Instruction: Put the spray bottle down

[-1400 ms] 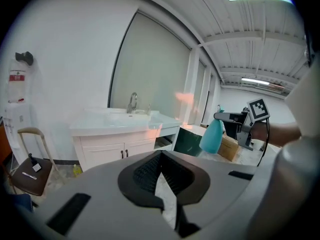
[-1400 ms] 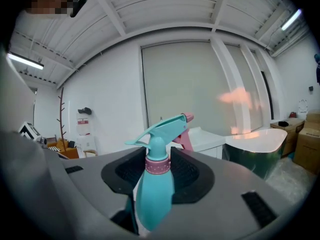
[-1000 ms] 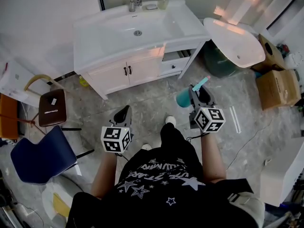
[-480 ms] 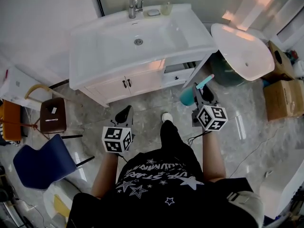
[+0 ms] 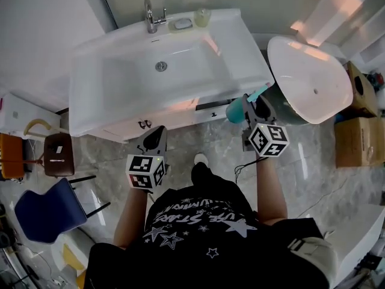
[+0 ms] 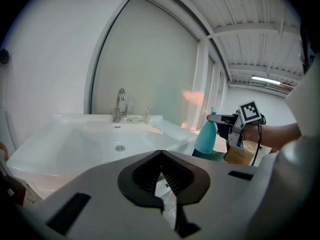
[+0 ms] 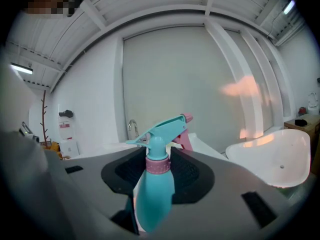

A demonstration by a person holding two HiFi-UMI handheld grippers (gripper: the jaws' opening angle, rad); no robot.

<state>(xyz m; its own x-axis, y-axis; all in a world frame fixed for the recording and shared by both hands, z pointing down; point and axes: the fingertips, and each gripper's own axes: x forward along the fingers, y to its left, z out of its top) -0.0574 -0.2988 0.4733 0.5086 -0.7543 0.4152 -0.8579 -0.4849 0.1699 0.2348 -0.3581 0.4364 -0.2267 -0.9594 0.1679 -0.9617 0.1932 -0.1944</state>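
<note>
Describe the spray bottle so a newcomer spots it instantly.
Find the white vanity sink; off its right front corner is the right claw. The spray bottle stands upright in it: teal body, pink collar, unlike the pale items by the faucet.

Teal spray bottle (image 7: 152,199), pink collar (image 7: 157,167); white sink (image 5: 120,80).

Bathroom workspace: vanity sink (image 5: 120,77), faucet (image 5: 150,14)

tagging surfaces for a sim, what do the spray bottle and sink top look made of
Spray bottle: likely plastic, smooth teal body, moulded trigger, pink collar. Sink top: glossy white, probably ceramic or cast resin, judging by its soft reflections.
</note>
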